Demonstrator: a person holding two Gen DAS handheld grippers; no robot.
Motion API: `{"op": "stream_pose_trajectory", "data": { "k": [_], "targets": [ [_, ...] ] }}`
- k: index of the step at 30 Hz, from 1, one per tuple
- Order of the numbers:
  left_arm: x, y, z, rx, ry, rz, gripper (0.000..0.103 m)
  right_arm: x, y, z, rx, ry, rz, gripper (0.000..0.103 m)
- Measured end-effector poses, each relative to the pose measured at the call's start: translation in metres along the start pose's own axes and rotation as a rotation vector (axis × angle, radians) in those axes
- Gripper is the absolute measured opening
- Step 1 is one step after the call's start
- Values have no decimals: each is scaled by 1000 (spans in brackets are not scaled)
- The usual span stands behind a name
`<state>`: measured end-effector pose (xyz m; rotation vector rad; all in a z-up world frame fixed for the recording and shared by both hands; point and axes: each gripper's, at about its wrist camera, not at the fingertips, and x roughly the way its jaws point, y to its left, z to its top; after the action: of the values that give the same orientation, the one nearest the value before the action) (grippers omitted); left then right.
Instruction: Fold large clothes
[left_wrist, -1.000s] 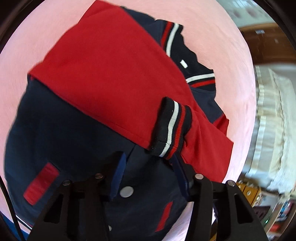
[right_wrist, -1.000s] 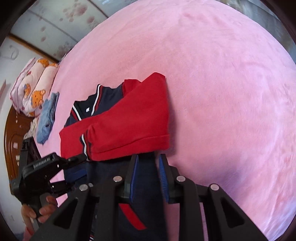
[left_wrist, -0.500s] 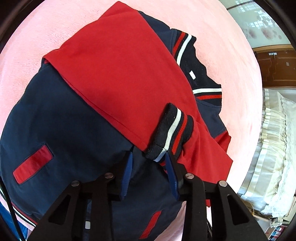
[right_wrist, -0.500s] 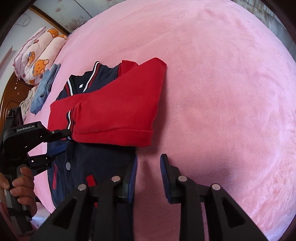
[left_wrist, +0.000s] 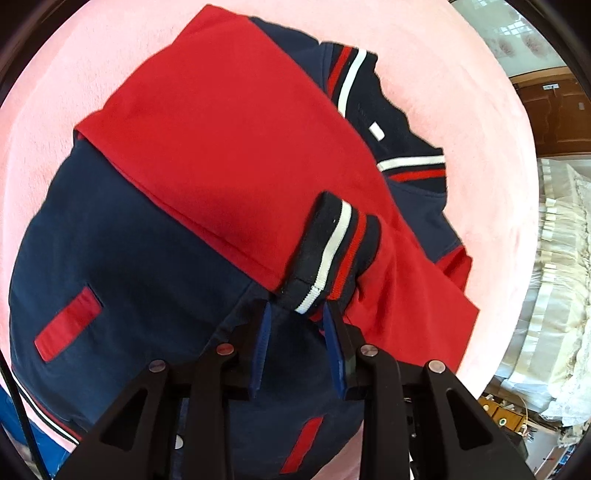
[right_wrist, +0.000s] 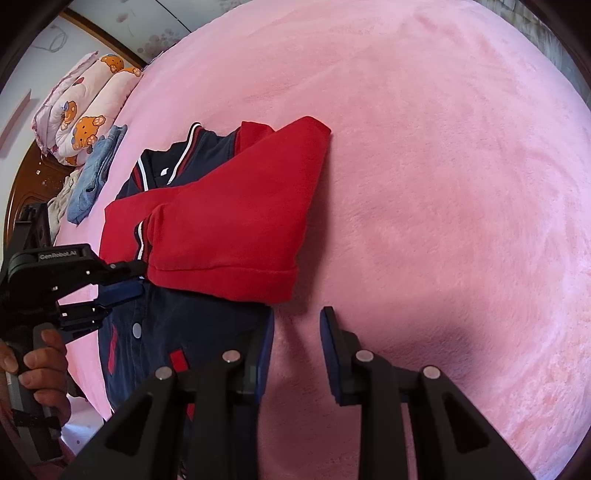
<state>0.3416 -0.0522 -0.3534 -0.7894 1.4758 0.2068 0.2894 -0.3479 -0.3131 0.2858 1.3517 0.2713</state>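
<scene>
Two red sleeves crossed over navy jacket, plush pink blanket.

A home bedroom: pink plush bedspread, cartoon-bear quilt, carved wooden headboard.

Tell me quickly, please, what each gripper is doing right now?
Left gripper: open, holding nothing, at the striped cuff of the jacket.
Right gripper: open, empty, over the pink blanket.

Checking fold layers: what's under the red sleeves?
The jacket's navy body and collar show around the red sleeves. The chest beneath and any snaps there are covered, so unseen.
</scene>
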Motion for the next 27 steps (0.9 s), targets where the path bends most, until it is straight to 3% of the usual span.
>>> {"op": "stream_pose_trajectory", "data": {
  "k": [5,8,11,17,27],
  "targets": [
    [0,-1,-4,12,-54,-2,23,2,-4,1,4,-1,6,25],
    [-3,-4,-4,37,-97,26,10,3,-4,2,7,-4,15,25],
    [-12,-8,-5,47,-145,31,7,6,-3,3,13,-8,24,25],
    [-45,-21,-3,84,-262,13,6,15,2,9,14,-34,32,25],
    [-109,-43,36,135,-489,18,6,26,24,23,-54,-88,7,25]
  ]
}}
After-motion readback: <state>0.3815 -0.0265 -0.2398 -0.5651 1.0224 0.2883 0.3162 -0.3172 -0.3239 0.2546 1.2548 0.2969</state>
